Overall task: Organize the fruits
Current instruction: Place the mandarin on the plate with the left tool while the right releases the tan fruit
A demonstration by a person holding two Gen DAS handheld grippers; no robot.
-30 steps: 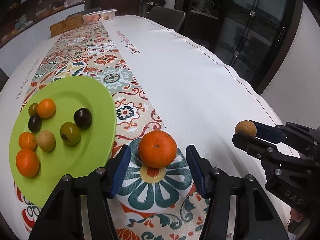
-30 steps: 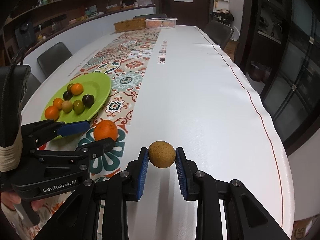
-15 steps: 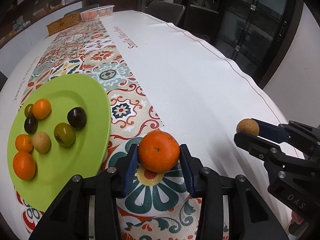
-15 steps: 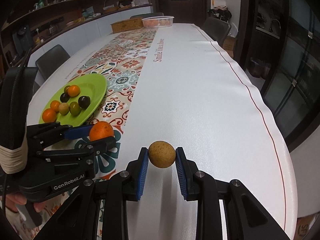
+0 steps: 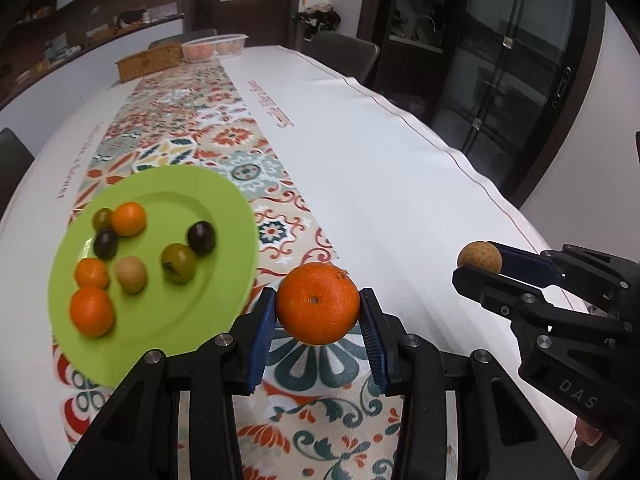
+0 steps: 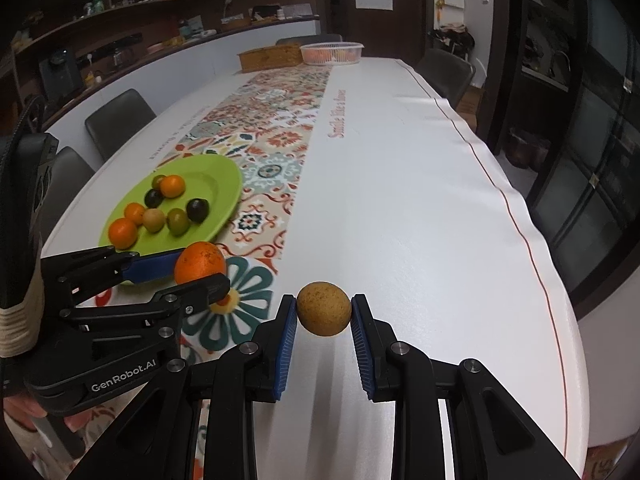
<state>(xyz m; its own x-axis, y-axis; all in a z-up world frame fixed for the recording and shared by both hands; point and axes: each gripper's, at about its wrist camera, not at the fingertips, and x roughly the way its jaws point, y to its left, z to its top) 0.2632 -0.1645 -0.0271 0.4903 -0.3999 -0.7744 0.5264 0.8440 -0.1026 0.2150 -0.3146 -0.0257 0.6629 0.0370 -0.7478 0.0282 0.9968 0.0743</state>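
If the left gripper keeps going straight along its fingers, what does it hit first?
Probably nothing soon. The left gripper, shut on the orange, points along the patterned runner; the green plate lies left of that line. Depth is unclear.

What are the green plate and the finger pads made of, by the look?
Plate: probably plastic or melamine, uniform lime colour with a soft satin sheen; ceramic can't be ruled out. Pads: likely blue rubber or soft plastic, matte, with fine ribbing on the gripping face.
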